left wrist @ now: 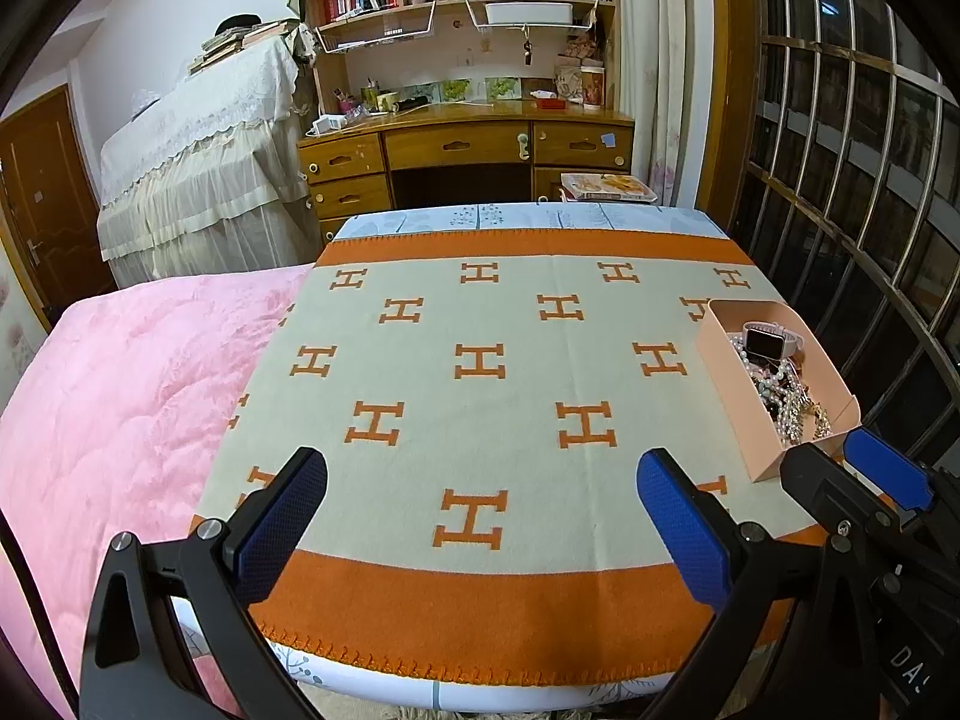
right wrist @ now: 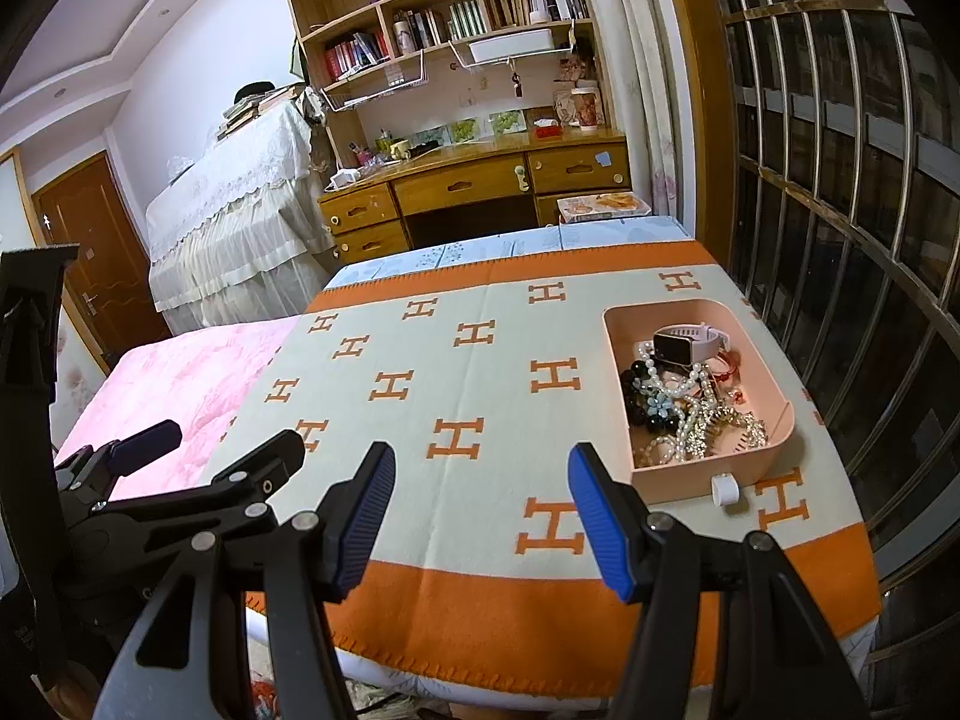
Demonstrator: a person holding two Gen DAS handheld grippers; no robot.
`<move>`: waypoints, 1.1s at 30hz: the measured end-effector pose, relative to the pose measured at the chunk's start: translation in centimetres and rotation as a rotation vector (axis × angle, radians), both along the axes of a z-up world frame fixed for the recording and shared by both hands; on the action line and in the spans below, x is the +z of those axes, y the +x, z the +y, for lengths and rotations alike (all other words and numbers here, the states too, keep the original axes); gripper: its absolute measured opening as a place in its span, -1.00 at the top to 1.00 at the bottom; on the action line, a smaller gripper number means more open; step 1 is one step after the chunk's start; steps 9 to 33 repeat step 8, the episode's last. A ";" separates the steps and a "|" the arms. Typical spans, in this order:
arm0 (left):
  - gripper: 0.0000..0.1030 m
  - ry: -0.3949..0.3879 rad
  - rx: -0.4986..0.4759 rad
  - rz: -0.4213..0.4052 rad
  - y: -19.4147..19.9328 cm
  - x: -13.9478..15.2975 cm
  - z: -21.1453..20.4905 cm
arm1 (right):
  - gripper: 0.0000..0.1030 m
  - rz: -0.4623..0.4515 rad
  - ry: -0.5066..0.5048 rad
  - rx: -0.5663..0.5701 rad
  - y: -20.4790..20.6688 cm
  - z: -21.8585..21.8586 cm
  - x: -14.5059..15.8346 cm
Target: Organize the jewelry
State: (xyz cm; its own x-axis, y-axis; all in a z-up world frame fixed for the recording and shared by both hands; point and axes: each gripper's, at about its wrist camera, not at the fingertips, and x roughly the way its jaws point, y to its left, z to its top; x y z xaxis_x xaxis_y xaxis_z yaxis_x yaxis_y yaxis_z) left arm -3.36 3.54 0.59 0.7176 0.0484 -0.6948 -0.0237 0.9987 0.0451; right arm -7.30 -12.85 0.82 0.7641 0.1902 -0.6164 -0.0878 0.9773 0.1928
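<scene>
One pink tray (right wrist: 708,483), one watch (right wrist: 684,343) in it, plus a tangled jewelry pile (right wrist: 684,414), pieces too knotted to count. One blanket (left wrist: 480,420). Two claws: left (left wrist: 480,516), right (right wrist: 480,516).

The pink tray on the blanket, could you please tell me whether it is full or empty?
Partly full. The pink tray holds a tangled heap of jewelry: a smartwatch, a pearl necklace and dark beads, while its far end shows bare floor.

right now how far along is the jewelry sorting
Nothing looks sorted yet: the white smartwatch, pearl strands and black beads lie tangled in the shallow pink tray. Left gripper and right gripper are open and empty above the orange-and-cream H-patterned blanket. All separating remains.
</scene>
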 end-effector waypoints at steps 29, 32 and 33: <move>-0.98 0.000 0.000 0.004 0.1 0.0 0.0 | -0.18 0.005 0.001 0.000 0.1 0.1 0.0; -0.98 0.000 0.000 0.004 0.1 0.0 0.0 | -0.18 0.005 0.001 0.000 0.1 0.1 0.0; -0.98 0.000 0.000 0.004 0.1 0.0 0.0 | -0.18 0.005 0.001 0.000 0.1 0.1 0.0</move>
